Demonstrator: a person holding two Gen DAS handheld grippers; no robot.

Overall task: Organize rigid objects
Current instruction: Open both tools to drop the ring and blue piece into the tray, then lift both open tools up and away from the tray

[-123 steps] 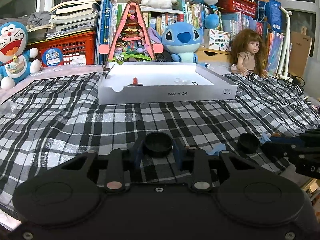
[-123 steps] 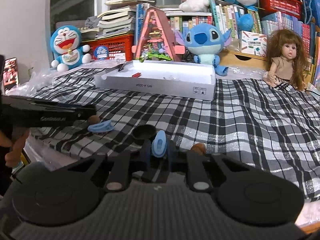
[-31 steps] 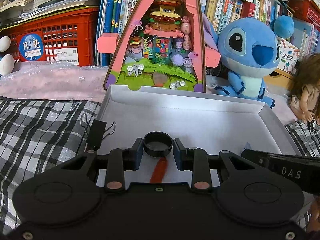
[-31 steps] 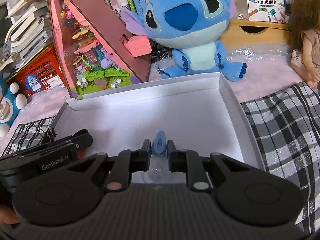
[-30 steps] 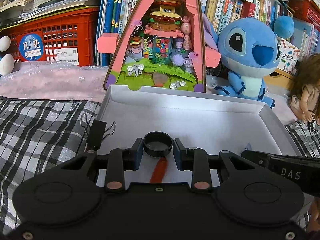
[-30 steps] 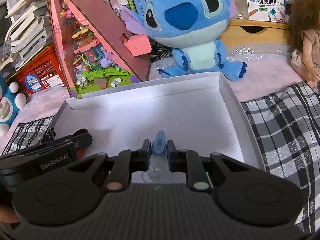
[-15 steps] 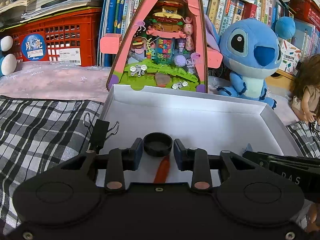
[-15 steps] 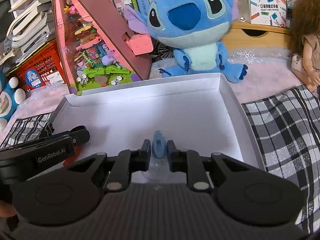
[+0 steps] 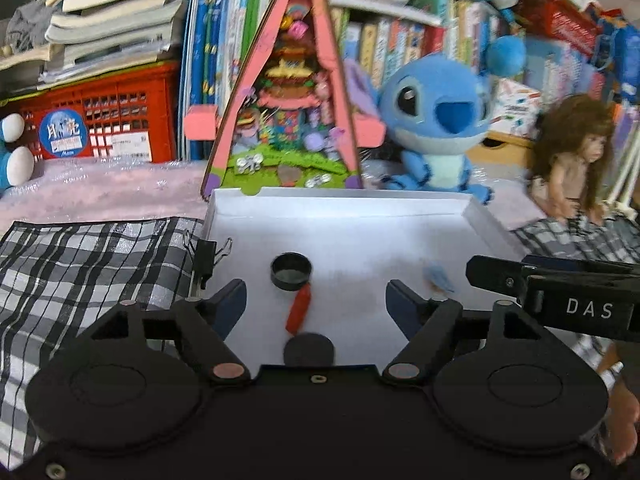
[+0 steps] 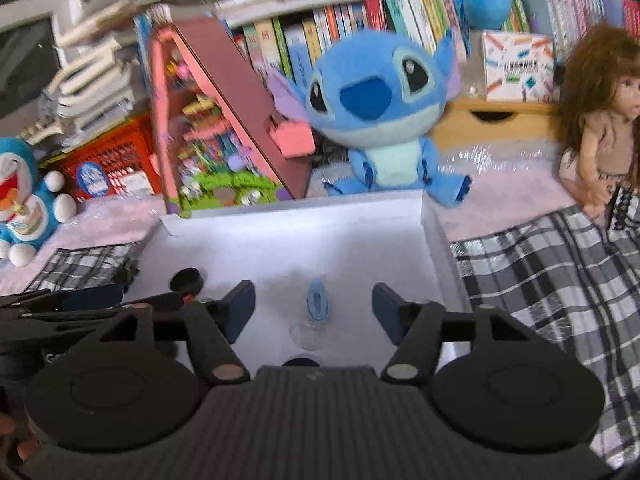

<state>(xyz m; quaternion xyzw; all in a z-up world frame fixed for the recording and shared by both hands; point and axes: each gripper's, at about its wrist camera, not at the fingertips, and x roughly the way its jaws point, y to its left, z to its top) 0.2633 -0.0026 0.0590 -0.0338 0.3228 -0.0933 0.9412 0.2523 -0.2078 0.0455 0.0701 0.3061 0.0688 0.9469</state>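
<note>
Presently we count four items on the floor of the white box (image 9: pixel 340 208): a black cap (image 9: pixel 291 271), mouth up; a red piece (image 9: pixel 299 313) just below it, perhaps touching; a blue clip (image 10: pixel 319 303); and a clear disc (image 10: pixel 307 336) right beside that clip. A binder clip (image 9: pixel 205 258) grips the box's left wall.

Left gripper (image 9: pixel 316 300): jaws spread wide, holding nothing. The cap lies ahead of them, roughly centred and slightly beyond the tips, apart from both pads.

Right gripper (image 10: pixel 314 306): jaws likewise spread and holding nothing, with the blue clip lying on the box floor between them, touching neither pad.

We judge both deliveries done. Whether more loose pieces wait on the plaid cloth (image 10: pixel 560 272), we cannot tell from these views.
</note>
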